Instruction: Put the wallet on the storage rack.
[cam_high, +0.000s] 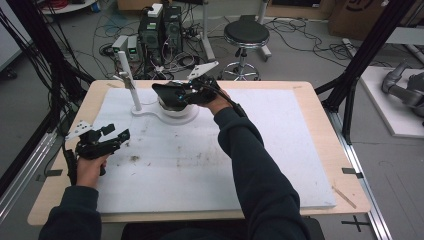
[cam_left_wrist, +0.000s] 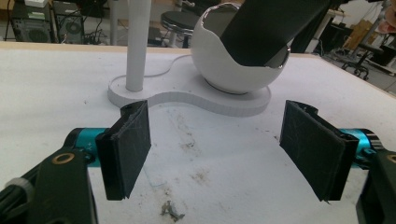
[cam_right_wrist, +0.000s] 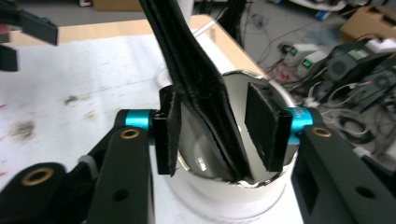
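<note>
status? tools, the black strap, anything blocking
Left tool open, idle over the mat. Right tool open around black strap; strap end sits in white cup. Post stands close beside cup; nothing else nearby.

Dark navy sleeves (cam_high: 260, 170); black grippers with teal collars, brass-ringed screw holes and flat black fingers (cam_left_wrist: 128, 147).

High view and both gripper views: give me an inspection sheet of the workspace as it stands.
Surface: white foam mat on a wooden table, with brown smudges.
Job's things: white round cup on a white stand with an upright post; black flat object leaning in the cup.
Clutter: small debris on the mat.
Grippers: left tongs open, nothing between them; right tongs open astride the black object, one pad touching it.
Cables: tangled on the floor.
Surroundings: stool, computer towers.
</note>
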